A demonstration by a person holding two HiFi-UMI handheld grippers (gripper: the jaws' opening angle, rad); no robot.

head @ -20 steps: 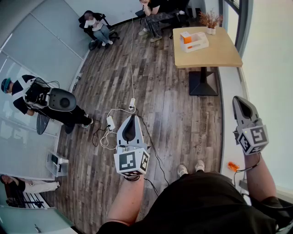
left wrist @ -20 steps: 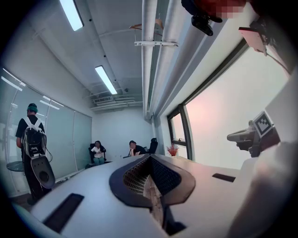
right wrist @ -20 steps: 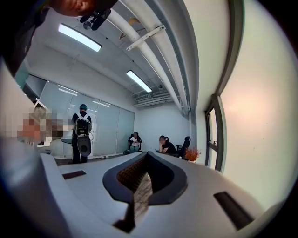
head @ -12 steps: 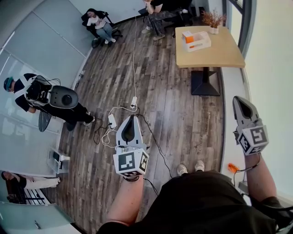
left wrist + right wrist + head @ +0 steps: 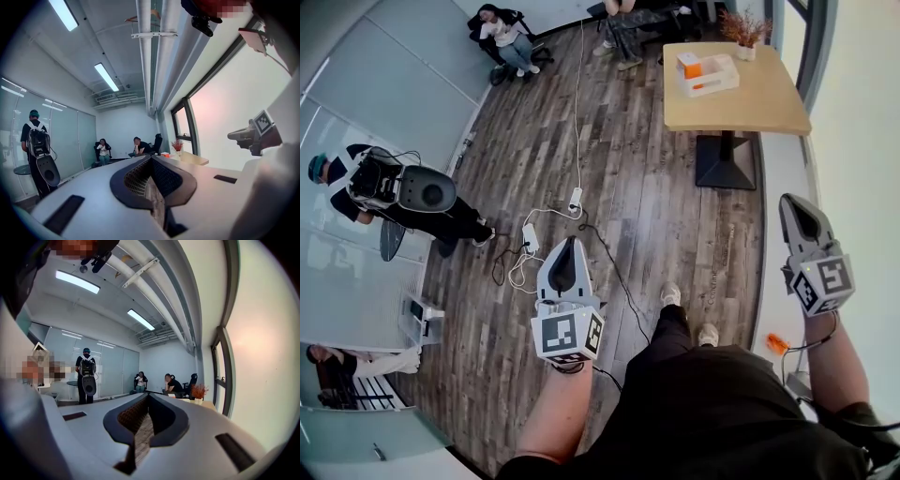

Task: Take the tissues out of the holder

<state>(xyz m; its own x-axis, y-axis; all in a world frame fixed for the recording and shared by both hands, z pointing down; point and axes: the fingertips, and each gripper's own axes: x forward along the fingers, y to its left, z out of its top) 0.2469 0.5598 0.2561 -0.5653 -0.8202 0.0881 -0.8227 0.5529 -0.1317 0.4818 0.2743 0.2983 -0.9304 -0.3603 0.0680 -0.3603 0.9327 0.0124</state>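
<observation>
A white tissue holder (image 5: 710, 76) with an orange box in it stands on the wooden table (image 5: 759, 103), far ahead at the upper right of the head view. My left gripper (image 5: 572, 246) is held over the wood floor, shut and empty. My right gripper (image 5: 789, 201) is raised by the window side, shut too, with nothing in it. Both are far from the table. In the left gripper view the jaws (image 5: 151, 160) meet at the tip, and the table (image 5: 196, 160) lies in the distance. The right gripper view shows closed jaws (image 5: 147, 395) pointing down the room.
White cables and a power strip (image 5: 530, 242) lie on the floor ahead of my left gripper. A person with a backpack device (image 5: 389, 192) stands at the left glass wall. People sit at the far end (image 5: 502, 30). A potted plant (image 5: 744, 31) stands on the table's far edge.
The camera has moved forward: the table sits lower and nearer in the head view, and a leg has stepped out in front. Both grippers keep their pose and stay shut.
</observation>
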